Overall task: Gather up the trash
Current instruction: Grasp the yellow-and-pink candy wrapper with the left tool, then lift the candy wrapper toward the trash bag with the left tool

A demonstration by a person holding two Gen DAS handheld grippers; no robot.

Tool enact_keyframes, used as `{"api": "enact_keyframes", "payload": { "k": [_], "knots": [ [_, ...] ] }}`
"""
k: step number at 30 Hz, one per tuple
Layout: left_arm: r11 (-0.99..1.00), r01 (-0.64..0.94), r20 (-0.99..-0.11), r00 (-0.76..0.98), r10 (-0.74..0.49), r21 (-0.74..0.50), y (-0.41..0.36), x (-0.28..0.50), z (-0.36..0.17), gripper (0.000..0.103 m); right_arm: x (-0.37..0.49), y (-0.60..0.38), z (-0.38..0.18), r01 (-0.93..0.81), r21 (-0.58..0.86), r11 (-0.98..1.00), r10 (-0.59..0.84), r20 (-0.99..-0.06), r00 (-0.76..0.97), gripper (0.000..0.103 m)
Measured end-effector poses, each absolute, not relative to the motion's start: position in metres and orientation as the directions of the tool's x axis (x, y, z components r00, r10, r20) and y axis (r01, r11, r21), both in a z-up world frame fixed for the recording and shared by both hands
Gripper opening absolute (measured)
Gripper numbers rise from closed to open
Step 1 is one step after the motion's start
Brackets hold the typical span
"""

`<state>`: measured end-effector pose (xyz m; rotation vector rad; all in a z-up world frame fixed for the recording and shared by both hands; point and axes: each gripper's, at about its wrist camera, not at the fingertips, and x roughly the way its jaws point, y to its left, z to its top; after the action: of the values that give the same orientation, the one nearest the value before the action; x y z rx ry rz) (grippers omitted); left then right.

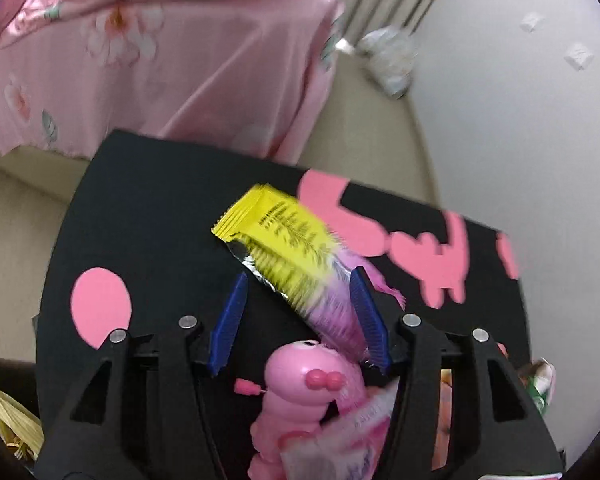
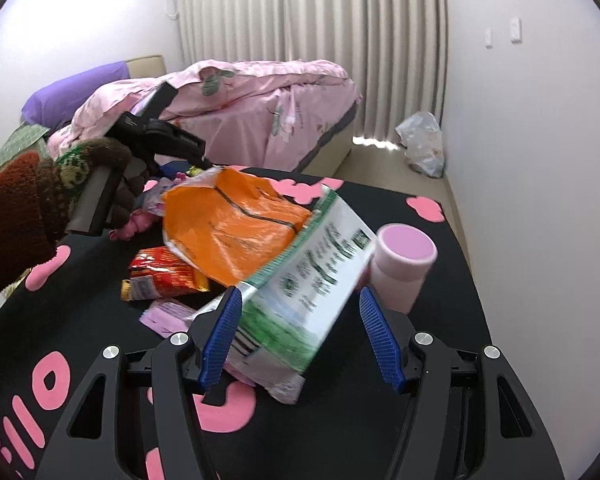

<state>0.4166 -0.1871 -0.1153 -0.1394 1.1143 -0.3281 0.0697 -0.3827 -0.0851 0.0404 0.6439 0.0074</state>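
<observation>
The yellow wrapper [image 1: 284, 248] lies diagonally on the worktop [image 1: 148, 208], long axis running away leftward. The left hand-held gripper [image 1: 300, 312] tilts steeply down, jaws apart around it. The right hand-held gripper [image 2: 300, 336] stands apart astride a green-white packet [image 2: 300, 300].

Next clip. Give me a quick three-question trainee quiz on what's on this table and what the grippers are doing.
1. True or false: the right gripper is clamped shut on the pink cup.
2. What lies between the open fingers of the left gripper? A. a spoon B. a yellow wrapper C. a blue bottle
3. Fill in: in the right wrist view, the bag just behind the green-and-white packet is ___.

Key: 1 false; 2 B; 3 orange.
</observation>
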Motion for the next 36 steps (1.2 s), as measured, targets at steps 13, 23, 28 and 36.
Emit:
{"api": "enact_keyframes", "payload": {
  "k": [13, 23, 28, 36],
  "knots": [
    [0.937, 0.263, -0.821, 0.464, -0.333, -0.232, -0.191, 0.409, -0.096, 0.012, 0.071, -0.38, -0.093, 0.0, 0.042, 0.999, 0.025, -0.612, 0.79, 0.058],
    [0.854, 0.378, -0.698, 0.499, -0.513, -0.357, -0.135, 0.337, -0.031, 0.01, 0.066, -0.369, -0.084, -0.019, 0.023, 1.0, 0.029, -0.602, 0.798, 0.058],
    [0.827, 0.423, -0.736, 0.41, -0.539, -0.37, -0.108, 0.255, -0.052, 0.01, 0.066, -0.359, -0.076, -0.06, 0.0, 0.998, 0.047, -0.601, 0.798, 0.058],
    [0.815, 0.459, -0.767, 0.357, -0.533, -0.353, -0.076, 0.174, -0.082, 0.011, 0.085, -0.334, -0.068, -0.133, -0.094, 0.987, 0.048, -0.614, 0.788, 0.058]
  ]
}}
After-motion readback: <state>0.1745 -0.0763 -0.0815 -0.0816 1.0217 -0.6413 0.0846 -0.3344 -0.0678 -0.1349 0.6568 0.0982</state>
